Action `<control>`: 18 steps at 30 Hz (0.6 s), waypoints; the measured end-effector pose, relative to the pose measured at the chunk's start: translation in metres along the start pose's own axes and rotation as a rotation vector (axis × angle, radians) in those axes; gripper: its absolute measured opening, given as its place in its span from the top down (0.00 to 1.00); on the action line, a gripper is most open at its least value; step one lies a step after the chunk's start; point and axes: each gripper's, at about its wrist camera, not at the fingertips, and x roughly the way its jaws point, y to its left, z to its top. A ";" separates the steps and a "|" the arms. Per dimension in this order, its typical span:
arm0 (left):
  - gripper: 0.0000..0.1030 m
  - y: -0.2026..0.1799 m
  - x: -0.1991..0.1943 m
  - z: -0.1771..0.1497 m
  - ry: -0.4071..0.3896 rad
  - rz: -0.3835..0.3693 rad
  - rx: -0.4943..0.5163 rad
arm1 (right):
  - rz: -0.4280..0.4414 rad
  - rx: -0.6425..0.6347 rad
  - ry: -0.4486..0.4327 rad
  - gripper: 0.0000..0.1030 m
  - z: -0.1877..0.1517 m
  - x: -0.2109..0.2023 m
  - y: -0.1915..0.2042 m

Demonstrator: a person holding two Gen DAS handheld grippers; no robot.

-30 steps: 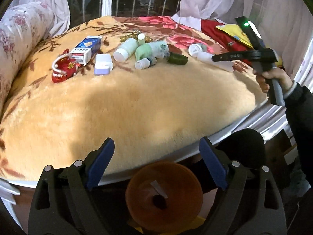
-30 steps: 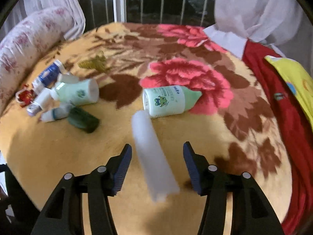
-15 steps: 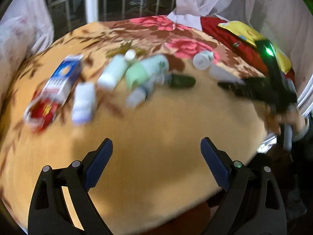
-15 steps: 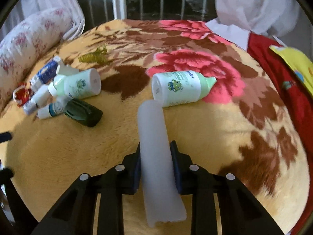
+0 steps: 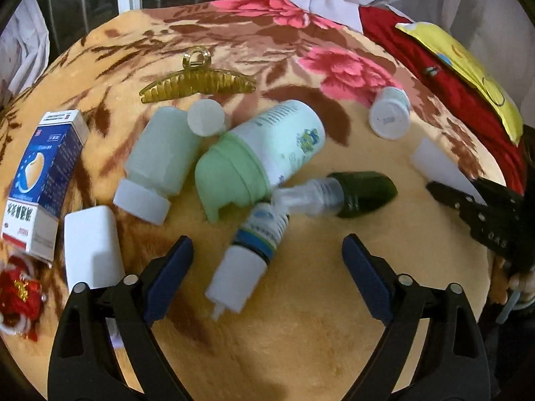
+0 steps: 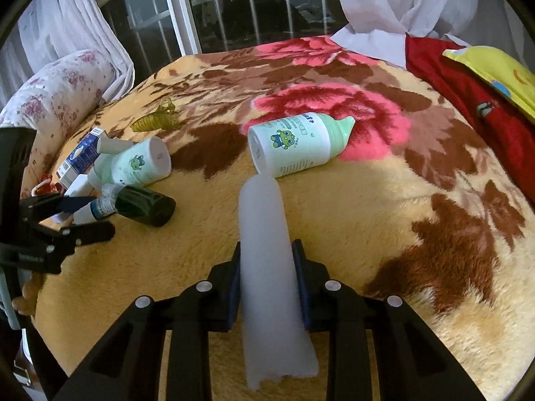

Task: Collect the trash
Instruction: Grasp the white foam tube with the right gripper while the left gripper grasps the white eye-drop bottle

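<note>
My right gripper [image 6: 268, 287] is shut on a long translucent white tube [image 6: 267, 250] that lies on the plush blanket; it also shows in the left wrist view [image 5: 441, 167]. My left gripper [image 5: 267, 277] is open, its jaws on either side of a small white dropper bottle with a blue label [image 5: 247, 260]. Beyond it lie a dark green capped bottle [image 5: 354, 193], a green-capped lotion bottle [image 5: 264, 157] and a pale green bottle with a white cap [image 5: 157, 167]. A second lotion bottle [image 6: 297, 143] lies just past the tube.
A blue and white carton [image 5: 43, 180], a white block [image 5: 92, 247], a red ornament [image 5: 18, 297] and a yellow hair claw [image 5: 197, 82] lie on the floral blanket [image 5: 301, 351]. Red cloth [image 6: 468, 100] and a yellow item [image 6: 495, 77] lie on the right. A bolster [image 6: 50, 93] lies at the left.
My right gripper closed on the white tube. My left gripper moved forward from the bed's edge, above an orange bin, over the blanket to the dropper bottle.
</note>
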 end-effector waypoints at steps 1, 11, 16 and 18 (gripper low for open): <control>0.21 0.000 0.003 0.000 0.005 0.006 0.000 | -0.003 0.001 -0.002 0.73 0.000 0.000 0.000; 0.77 -0.017 -0.001 -0.007 -0.039 0.024 0.079 | -0.049 0.000 -0.022 0.73 -0.003 -0.001 0.005; 0.78 -0.030 -0.013 -0.017 -0.087 0.079 0.110 | -0.063 0.027 -0.039 0.75 -0.005 -0.007 0.009; 0.78 -0.031 -0.025 -0.025 -0.112 0.066 0.091 | -0.043 0.029 -0.045 0.75 -0.007 -0.014 0.015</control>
